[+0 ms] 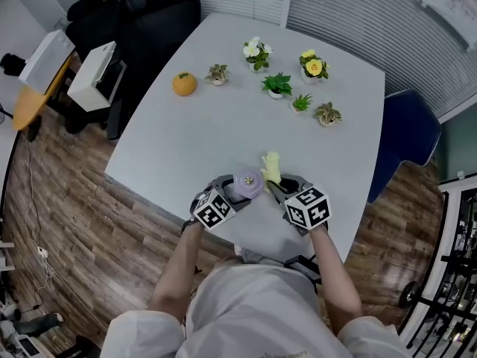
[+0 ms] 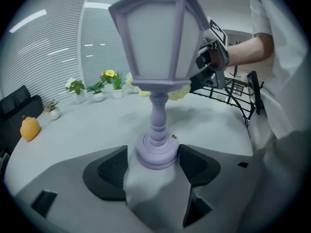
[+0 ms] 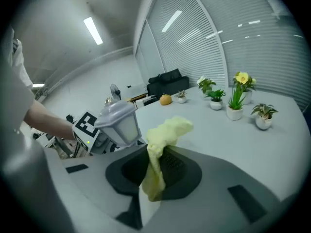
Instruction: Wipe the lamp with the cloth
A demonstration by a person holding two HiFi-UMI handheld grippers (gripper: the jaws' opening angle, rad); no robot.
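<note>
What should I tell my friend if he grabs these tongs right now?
Left tongs: shut on the lamp at its base, holding it upright near the table edge.
Right tongs: shut on the cloth, close beside the lamp.
Done: both things gripped.
To do: wipe the lamp; how much is already wiped doesn't show.

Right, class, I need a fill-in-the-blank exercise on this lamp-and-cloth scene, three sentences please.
The left gripper has its fingers closed on the lamp at its ____.
The cloth held in the right gripper is ____ in colour.
On the table, the round ornament near the potted plants is ____ in colour.
Missing words: base; yellow; orange.
</note>
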